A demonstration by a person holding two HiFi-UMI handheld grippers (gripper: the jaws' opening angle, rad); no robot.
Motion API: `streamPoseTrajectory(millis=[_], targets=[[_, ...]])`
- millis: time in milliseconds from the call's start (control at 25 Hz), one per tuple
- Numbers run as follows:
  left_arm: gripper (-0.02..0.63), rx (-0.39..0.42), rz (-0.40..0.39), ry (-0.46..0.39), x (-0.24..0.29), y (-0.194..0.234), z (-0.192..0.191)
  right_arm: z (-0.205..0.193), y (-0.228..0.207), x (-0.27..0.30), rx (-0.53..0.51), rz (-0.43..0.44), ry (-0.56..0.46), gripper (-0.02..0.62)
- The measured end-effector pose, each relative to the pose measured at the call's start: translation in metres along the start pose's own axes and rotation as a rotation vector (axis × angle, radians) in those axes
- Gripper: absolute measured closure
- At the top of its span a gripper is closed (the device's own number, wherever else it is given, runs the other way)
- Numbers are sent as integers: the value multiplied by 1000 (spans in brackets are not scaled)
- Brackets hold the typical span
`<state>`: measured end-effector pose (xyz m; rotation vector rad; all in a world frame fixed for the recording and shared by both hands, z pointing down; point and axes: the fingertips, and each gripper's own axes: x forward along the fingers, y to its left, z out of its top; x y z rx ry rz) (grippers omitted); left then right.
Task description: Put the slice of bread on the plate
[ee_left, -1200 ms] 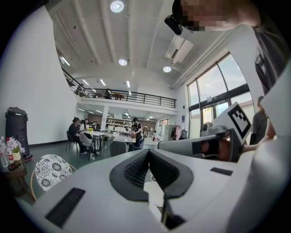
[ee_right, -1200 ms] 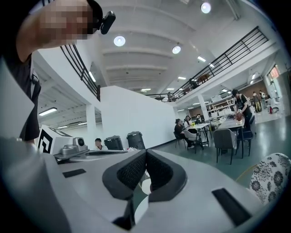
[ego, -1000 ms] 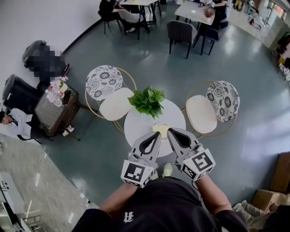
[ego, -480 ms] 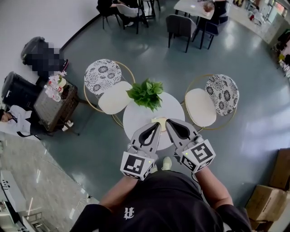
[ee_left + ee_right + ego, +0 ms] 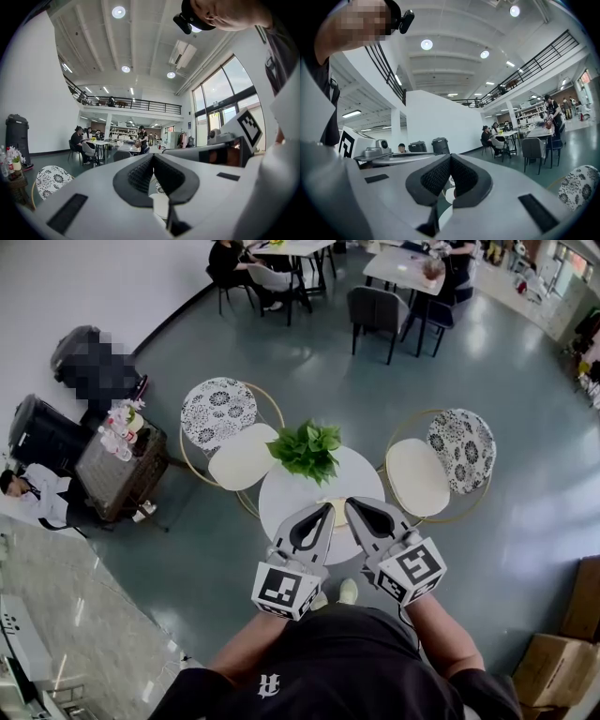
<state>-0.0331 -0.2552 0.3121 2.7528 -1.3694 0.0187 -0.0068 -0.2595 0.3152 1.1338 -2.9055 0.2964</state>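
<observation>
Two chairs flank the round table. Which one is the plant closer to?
The chair at the head view's left: the plant stands at that side of the table, its leaves nearly reaching that white seat. The other chair sits well apart from it.

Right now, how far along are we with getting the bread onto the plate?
Done: nothing visibly. In hand: nothing; the left gripper and right gripper are both shut and empty over the table. A pale slice lies on it by their tips; no plate is discernible. Left: grasp, carry, place.
</observation>
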Motion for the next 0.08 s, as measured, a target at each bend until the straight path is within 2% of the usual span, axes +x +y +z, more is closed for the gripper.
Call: streamPoseTrajectory(millis=[80], targets=[[598, 2, 2, -7, 0, 0, 4, 3, 0, 0, -5, 0, -3, 589]])
